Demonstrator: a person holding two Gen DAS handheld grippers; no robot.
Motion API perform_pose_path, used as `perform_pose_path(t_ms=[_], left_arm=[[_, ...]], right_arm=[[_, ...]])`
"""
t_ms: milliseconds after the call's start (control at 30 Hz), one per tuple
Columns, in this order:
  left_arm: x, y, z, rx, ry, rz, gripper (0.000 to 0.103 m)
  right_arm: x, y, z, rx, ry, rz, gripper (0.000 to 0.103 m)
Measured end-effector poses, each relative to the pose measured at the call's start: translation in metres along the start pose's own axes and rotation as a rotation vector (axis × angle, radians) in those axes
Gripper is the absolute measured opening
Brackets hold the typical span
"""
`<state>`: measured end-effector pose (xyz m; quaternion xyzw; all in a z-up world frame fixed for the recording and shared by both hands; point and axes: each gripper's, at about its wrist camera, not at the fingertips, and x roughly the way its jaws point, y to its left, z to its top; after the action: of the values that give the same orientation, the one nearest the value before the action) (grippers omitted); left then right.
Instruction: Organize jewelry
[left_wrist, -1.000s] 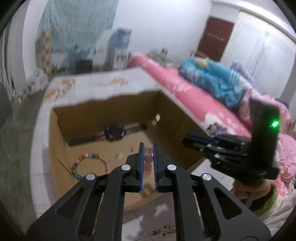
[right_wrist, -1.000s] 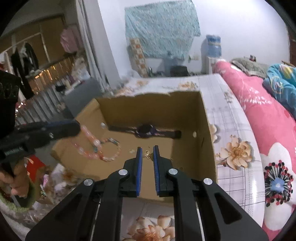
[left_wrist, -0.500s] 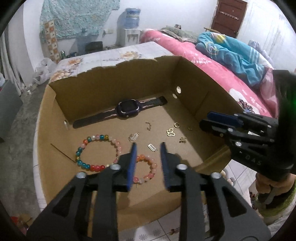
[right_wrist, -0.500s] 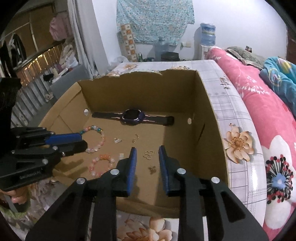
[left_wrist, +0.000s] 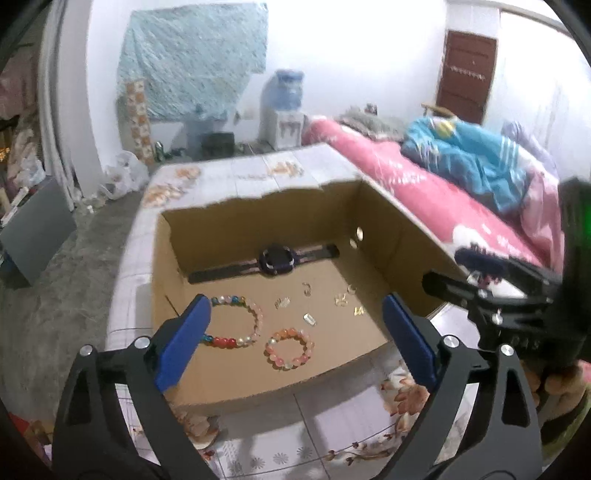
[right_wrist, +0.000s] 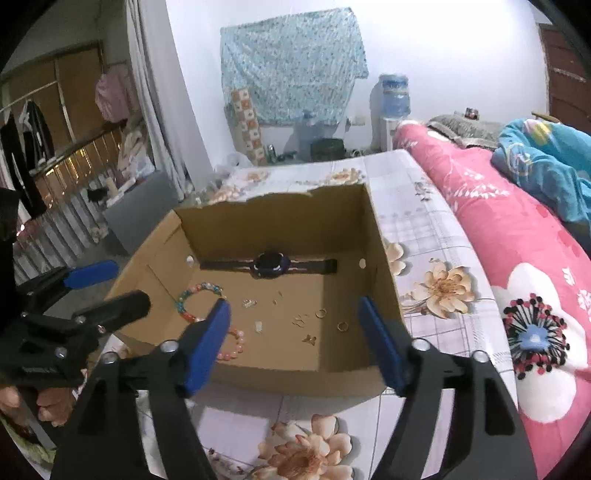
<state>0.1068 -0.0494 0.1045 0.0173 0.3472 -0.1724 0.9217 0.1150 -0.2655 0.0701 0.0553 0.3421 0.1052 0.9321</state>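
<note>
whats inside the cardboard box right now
Inside the cardboard box: a watch at the back wall, a multicolour bead bracelet, a pink bead bracelet and small gold pieces. The left gripper's pad covers part of the multicolour bracelet.

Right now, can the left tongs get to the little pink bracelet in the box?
Probably yes. The left tongs are opening with nothing between them, and the pink bracelet lies bare on the box floor just ahead, with nothing in the way.

Pink quilt (right_wrist: 517, 236), water dispenser (left_wrist: 282, 107), brown door (left_wrist: 465, 75)
</note>
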Motion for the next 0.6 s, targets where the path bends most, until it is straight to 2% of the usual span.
perform_pose_path(t_ms=[133, 233, 467, 600], left_arm=[[-0.021, 0.001, 0.001, -0.044, -0.042, 0.018, 0.094], [-0.028, 0.002, -0.001, -0.066, -0.049, 0.018, 0.095], [-0.032, 0.004, -0.012, -0.092, -0.024, 0.169, 0.095], [-0.03, 0.009, -0.017, -0.143, -0.001, 0.195, 0.095]], right_arm=[[-0.014, 0.005, -0.003, -0.005, -0.017, -0.004, 0.087], [-0.021, 0.012, -0.007, -0.023, -0.018, -0.025, 0.09], [-0.023, 0.021, -0.02, -0.068, 0.024, -0.06, 0.096], [-0.023, 0.012, -0.027, -0.053, 0.06, -0.118, 0.096]])
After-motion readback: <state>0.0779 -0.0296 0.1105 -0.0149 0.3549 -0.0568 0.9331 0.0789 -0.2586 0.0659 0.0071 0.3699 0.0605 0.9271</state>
